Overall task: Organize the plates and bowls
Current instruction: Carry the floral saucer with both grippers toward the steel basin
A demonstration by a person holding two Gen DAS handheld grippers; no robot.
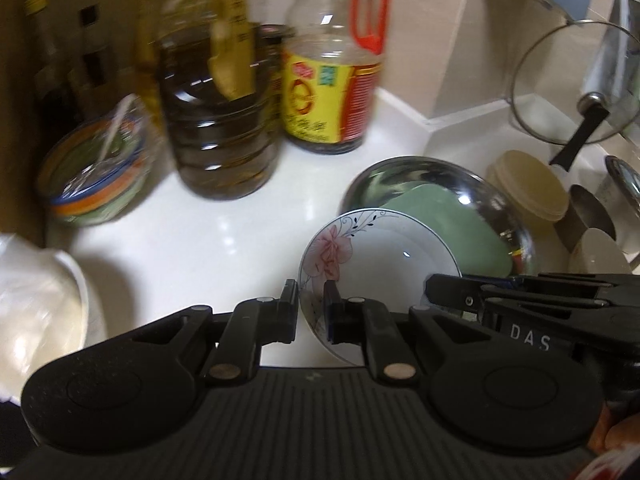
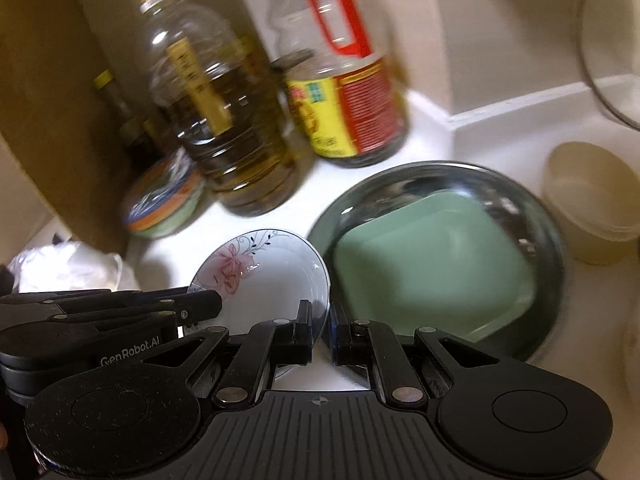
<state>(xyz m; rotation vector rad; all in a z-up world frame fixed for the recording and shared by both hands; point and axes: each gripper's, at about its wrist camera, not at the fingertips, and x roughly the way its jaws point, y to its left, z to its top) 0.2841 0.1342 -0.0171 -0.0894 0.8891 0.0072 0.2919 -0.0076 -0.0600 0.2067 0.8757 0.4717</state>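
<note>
Both the left gripper (image 1: 311, 312) and right gripper (image 2: 321, 330) pinched the white floral ceramic bowl's (image 1: 384, 248) rim with near-closed fingers; uneven pulling could have made the glazed rim slip.

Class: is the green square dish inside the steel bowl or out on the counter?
Inside: the green square dish lies within the steel bowl's rim.

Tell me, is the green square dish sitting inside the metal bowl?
Yes, the green square dish lies inside the metal bowl.

Both wrist views look steeply down along their tool fingers, close over the white desk (image 1: 208, 236), toward its back corner. Both share the floral bowl (image 1: 380, 248) (image 2: 272, 276) and bottles.
</note>
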